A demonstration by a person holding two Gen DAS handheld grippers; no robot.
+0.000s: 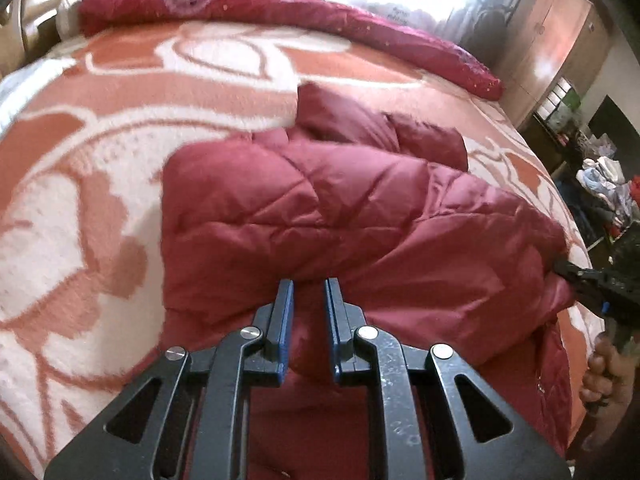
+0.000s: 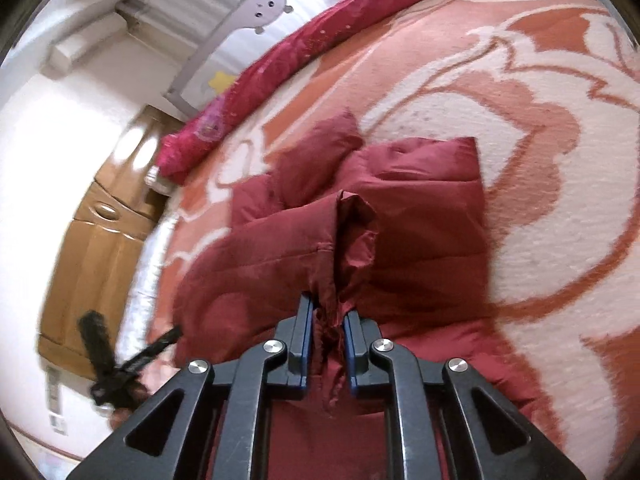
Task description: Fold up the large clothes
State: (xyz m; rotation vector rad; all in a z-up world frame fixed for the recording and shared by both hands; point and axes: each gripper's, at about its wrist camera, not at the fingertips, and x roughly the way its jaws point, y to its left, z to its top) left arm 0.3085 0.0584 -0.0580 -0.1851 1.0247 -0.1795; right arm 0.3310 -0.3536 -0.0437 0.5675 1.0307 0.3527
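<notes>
A dark red quilted jacket (image 1: 320,208) lies partly folded on a bed under an orange-and-white flowered blanket (image 1: 80,184), with a crimson quilt (image 1: 280,12) rolled along the far edge. The right gripper (image 2: 327,320) is clenched on a bunched ridge of the jacket's fabric, which rises pinched between its blue pads and trails down between the fingers. The left gripper (image 1: 309,292) hovers low over the near edge of the jacket with its jaws almost together and nothing visibly caught between them — the cloth lies beneath, not in the gap. From the left wrist's view the right gripper shows at the jacket's right-hand corner, a hand (image 1: 604,376) below it. The garment already looks doubled over: one padded panel lies on top of the body, and a sleeve or collar section (image 2: 320,152) pokes out at the far end. Judging by that, the fold is somewhere in its middle stage — the bulk is gathered into a rough block, but the edges are uneven, the far piece is still loose, and at least one more fold and some smoothing seem left to do. A wooden cabinet (image 2: 92,248) stands beside the bed.
</notes>
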